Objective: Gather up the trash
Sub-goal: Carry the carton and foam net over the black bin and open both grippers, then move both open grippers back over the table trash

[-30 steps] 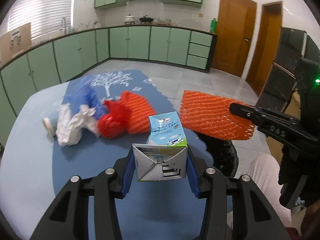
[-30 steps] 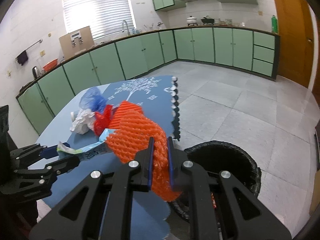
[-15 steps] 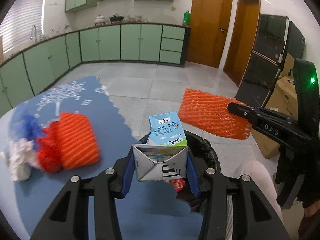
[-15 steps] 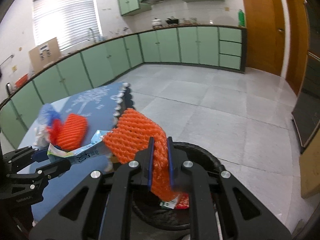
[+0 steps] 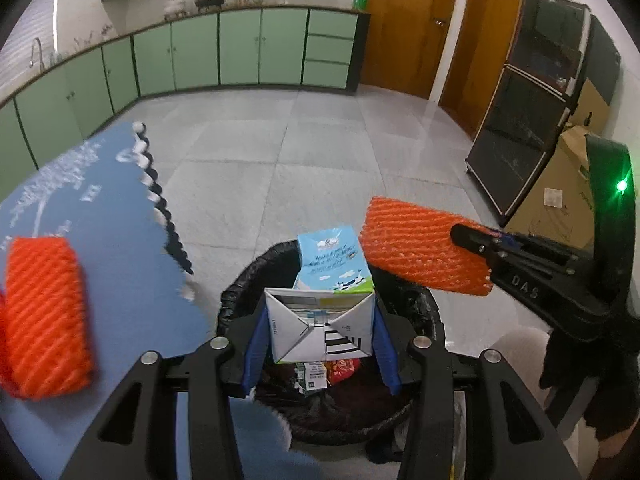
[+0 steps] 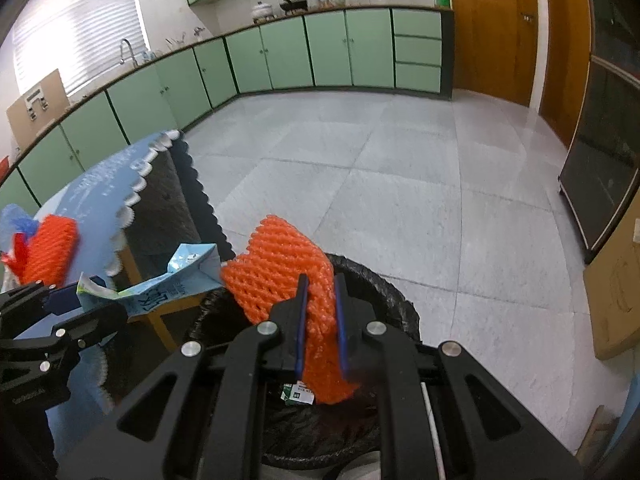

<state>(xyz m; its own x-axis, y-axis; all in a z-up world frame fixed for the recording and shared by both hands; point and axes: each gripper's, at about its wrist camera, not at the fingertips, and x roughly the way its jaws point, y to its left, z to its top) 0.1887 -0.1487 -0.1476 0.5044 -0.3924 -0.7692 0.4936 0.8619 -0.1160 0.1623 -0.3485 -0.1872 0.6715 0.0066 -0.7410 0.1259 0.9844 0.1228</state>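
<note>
Partly hidden bin (image 5: 428, 304), claw-pinched carton (image 5: 328, 280), blurred table trash (image 5: 44, 316)

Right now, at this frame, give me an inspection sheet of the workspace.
Surface: blue tablecloth with scalloped edge.
Job's things: milk carton and orange foam net held over the black-lined trash bin; wrappers inside.
Clutter: second foam net, red and blue bags on the cloth.
Grippers: left tool shut on the carton; right tool shut on the net.
Cables: nothing seen.
Surroundings: green cabinets, tiled floor, wooden doors.
</note>
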